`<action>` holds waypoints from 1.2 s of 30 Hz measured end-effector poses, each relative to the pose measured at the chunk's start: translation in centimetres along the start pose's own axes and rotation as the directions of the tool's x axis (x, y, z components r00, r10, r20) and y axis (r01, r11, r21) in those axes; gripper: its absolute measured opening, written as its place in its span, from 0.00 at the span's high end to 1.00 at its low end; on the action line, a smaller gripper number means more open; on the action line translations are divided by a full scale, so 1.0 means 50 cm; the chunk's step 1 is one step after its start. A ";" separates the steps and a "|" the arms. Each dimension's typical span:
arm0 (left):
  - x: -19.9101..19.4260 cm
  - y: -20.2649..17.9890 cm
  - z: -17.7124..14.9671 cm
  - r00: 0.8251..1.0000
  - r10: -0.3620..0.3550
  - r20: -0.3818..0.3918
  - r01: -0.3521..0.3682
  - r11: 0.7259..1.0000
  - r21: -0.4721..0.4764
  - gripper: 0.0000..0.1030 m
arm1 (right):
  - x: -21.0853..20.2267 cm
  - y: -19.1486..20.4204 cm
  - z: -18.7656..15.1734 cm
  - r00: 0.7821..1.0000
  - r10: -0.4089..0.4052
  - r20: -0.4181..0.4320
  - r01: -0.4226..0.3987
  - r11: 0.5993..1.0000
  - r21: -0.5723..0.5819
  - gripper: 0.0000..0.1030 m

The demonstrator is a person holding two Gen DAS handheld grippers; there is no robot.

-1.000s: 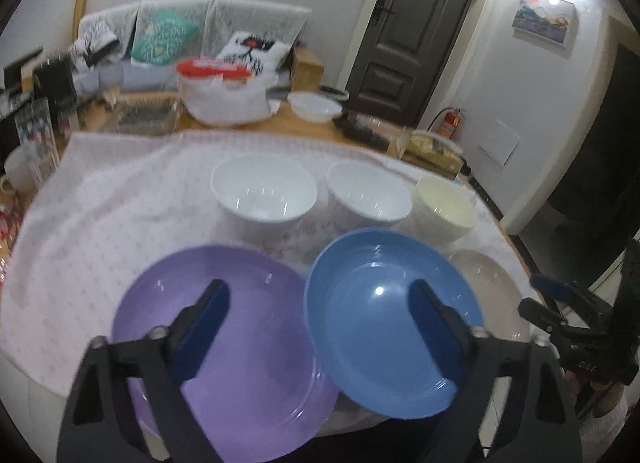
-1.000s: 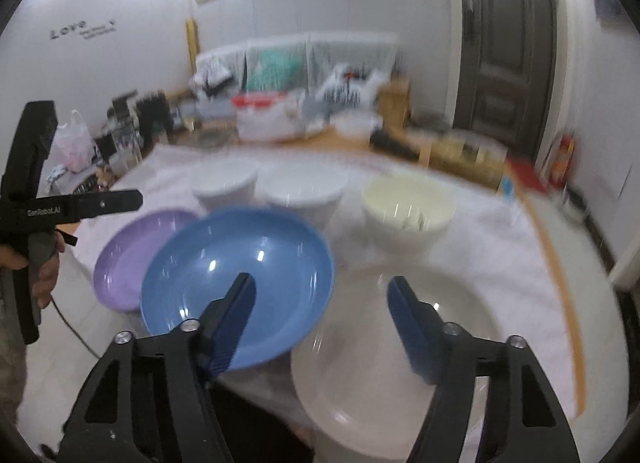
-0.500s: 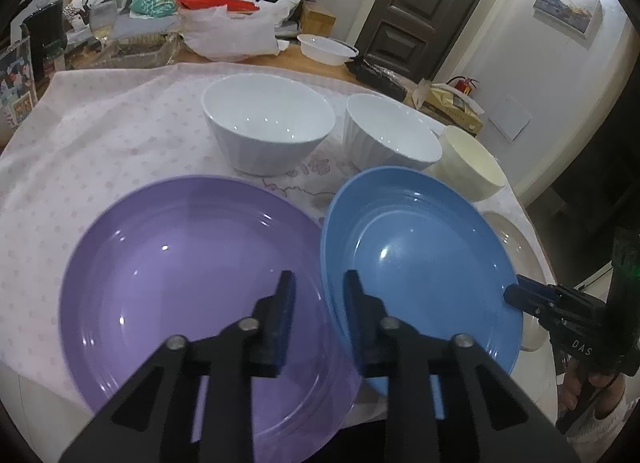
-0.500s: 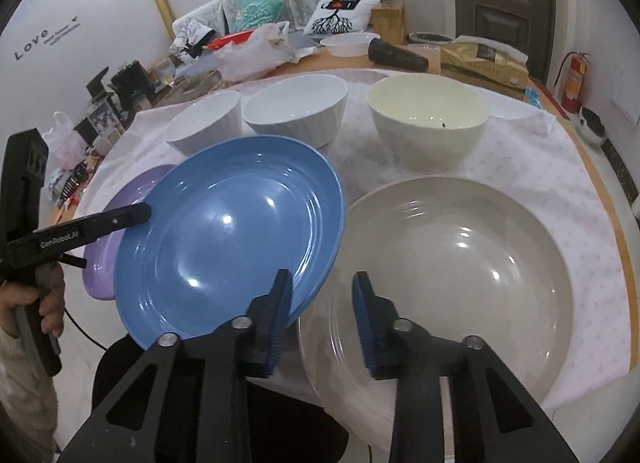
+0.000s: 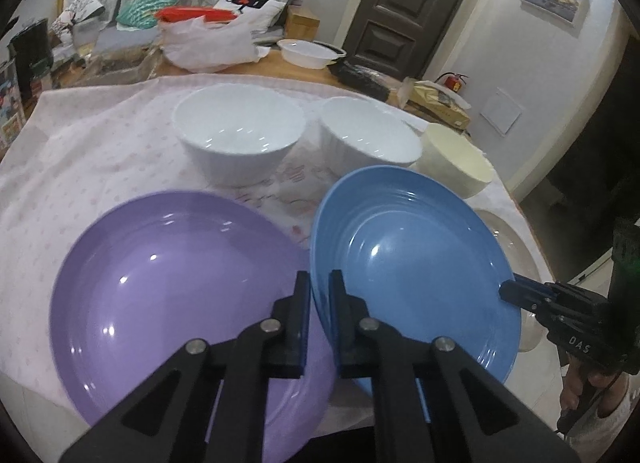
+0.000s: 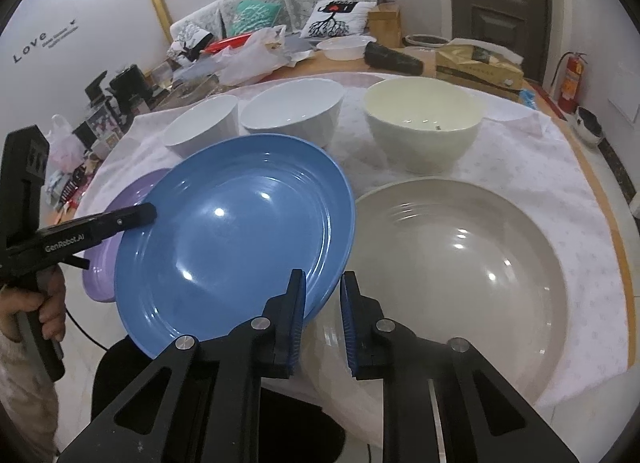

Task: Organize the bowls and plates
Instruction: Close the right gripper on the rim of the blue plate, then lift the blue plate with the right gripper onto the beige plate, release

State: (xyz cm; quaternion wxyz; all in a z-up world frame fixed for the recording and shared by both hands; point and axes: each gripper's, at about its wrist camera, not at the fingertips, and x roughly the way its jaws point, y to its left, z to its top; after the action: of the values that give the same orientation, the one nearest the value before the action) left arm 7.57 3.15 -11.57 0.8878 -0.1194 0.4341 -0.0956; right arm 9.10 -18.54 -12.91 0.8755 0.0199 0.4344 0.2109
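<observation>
Both grippers are on the blue plate [image 6: 236,231] at once: the left gripper [image 5: 319,295] has its fingers pinched onto the plate's left rim, and the right gripper [image 6: 322,295] has its fingers narrowed around the opposite rim, though from its own camera I cannot tell whether the right-hand pad is truly touching. The blue plate is tilted, its left edge overlapping the purple plate [image 5: 172,283] and its right side riding above the edge of the grey plate [image 6: 472,263], so it reads as lifted off the cloth [image 5: 80,151] rather than lying flat. As for progress, this looks like the very first stacking move. Nothing is nested yet: the purple plate lies on the cloth to the left of the blue plate, the grey plate lies to its right, and beyond the blue plate all three bowls sit apart in a row, the white bowl [image 5: 240,135], a second white bowl [image 5: 372,139] and the cream bowl [image 6: 424,123], each empty apart from a small dark speck in the cream one. So my call: one plate in hand, no pile formed. What is left is to set the blue plate onto one of its neighbours, add the third plate, then nest the bowls.
</observation>
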 end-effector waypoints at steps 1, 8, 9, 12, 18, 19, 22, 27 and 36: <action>0.000 -0.010 0.004 1.000 -0.006 0.002 0.006 1.000 0.010 0.93 | -0.009 -0.008 0.000 1.000 -0.007 0.006 0.007 1.000 0.007 0.88; 0.021 -0.109 0.029 0.999 -0.048 -0.004 0.048 0.993 0.104 0.93 | -0.069 -0.074 -0.015 0.996 -0.073 0.042 0.070 0.996 0.063 0.88; 0.027 -0.129 0.032 0.999 -0.053 -0.006 0.054 0.991 0.123 0.93 | -0.075 -0.082 -0.017 0.996 -0.083 0.045 0.080 0.994 0.069 0.88; 0.045 -0.175 0.038 0.998 -0.067 -0.020 0.069 0.983 0.167 0.93 | -0.098 -0.118 -0.027 0.991 -0.127 0.049 0.122 0.988 0.098 0.88; 0.093 -0.262 0.037 0.996 -0.054 -0.064 0.069 0.962 0.263 0.92 | -0.124 -0.182 -0.051 0.980 -0.197 0.038 0.190 0.972 0.137 0.88; 0.102 -0.273 0.036 0.996 -0.046 -0.071 0.064 0.958 0.279 0.92 | -0.125 -0.188 -0.054 0.978 -0.207 0.033 0.201 0.970 0.139 0.88; 0.124 -0.298 0.030 0.996 -0.018 -0.085 0.044 0.946 0.321 0.92 | -0.123 -0.206 -0.064 0.973 -0.229 0.013 0.225 0.964 0.140 0.88; 0.141 -0.322 0.011 0.995 0.041 -0.092 -0.003 0.923 0.386 0.92 | -0.109 -0.219 -0.074 0.969 -0.244 -0.025 0.246 0.960 0.133 0.88; 0.163 -0.333 -0.001 0.989 0.109 -0.101 -0.052 0.893 0.447 0.91 | -0.090 -0.210 -0.080 0.958 -0.275 -0.082 0.283 0.954 0.099 0.88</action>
State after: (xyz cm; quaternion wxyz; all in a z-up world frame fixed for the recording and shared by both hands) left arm 11.36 -14.95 -12.77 0.8663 0.1098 0.4596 -0.1621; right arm 7.32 -30.45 -14.30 0.8790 -0.0006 0.4728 0.0615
